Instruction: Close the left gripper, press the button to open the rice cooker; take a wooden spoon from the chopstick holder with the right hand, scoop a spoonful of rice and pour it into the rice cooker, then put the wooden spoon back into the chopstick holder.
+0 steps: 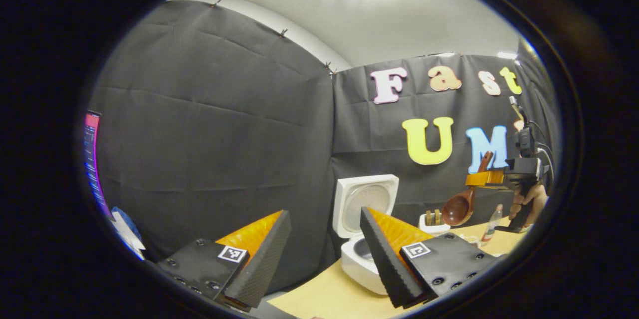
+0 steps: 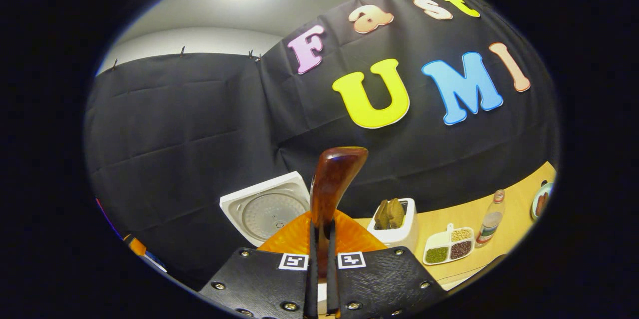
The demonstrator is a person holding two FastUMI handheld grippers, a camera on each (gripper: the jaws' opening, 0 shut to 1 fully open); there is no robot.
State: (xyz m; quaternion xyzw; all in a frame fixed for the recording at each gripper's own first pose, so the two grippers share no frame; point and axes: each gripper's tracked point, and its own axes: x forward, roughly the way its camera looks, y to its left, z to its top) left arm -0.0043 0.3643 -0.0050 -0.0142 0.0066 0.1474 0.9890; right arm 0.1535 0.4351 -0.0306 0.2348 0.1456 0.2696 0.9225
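The white rice cooker [image 1: 357,262] stands on the wooden table with its lid [image 1: 368,198] raised. My left gripper [image 1: 324,212] is open just in front of it, with nothing between its fingers. Farther right, my right gripper [image 1: 491,179] hangs above the table, shut on the wooden spoon [image 1: 458,207]. The spoon's bowl hangs down to the left, over the white chopstick holder [image 1: 433,225]. In the right gripper view, the right gripper [image 2: 322,233] clamps the spoon's handle [image 2: 333,181], which rises between the fingers. The cooker lid [image 2: 265,211] lies to the left and the holder [image 2: 398,226] to the right.
A white divided tray [image 2: 449,247] with grains and a small bottle [image 2: 489,220] stand on the table [image 2: 519,229] right of the holder. A plate [image 2: 542,201] sits at the far right. A hand [image 1: 529,204] holds the right gripper. A monitor [image 1: 92,159] glows at the far left.
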